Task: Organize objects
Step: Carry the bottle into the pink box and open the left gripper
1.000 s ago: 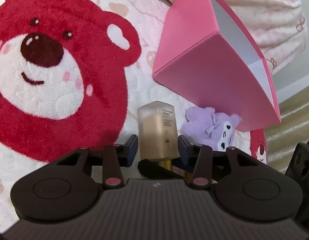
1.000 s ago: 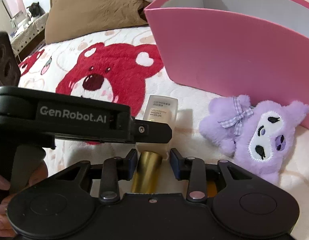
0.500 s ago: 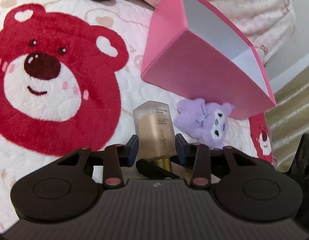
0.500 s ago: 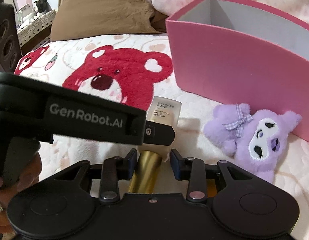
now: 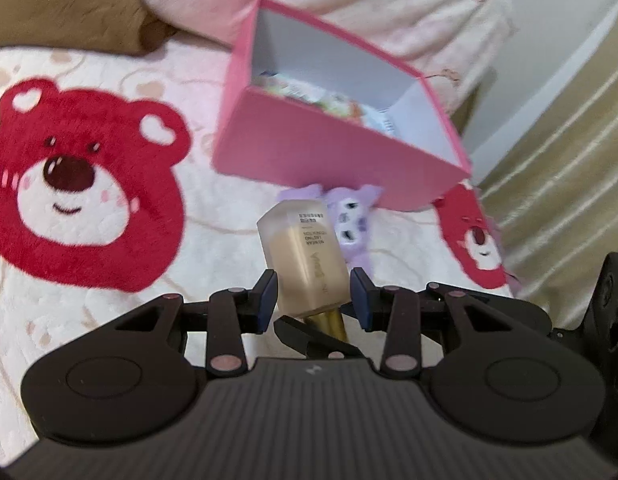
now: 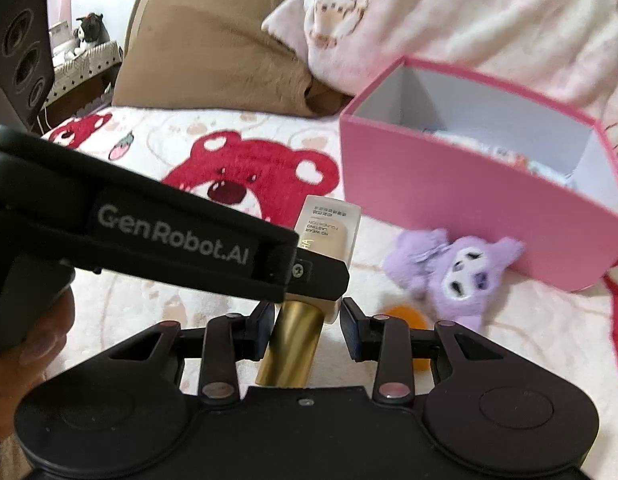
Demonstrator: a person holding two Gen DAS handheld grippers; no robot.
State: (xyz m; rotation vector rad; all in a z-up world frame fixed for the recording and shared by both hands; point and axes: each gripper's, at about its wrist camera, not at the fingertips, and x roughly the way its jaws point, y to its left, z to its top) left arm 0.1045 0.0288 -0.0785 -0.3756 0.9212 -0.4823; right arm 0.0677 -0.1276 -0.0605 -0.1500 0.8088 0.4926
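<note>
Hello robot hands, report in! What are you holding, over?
Left gripper and right gripper shut on foundation bottle, body and gold cap. Pink box ahead, open. Purple plush lies before it.

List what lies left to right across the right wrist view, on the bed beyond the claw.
Red bear print → foundation bottle → purple plush toy → pink box, whose wall spans from above the plush to the right edge.
</note>
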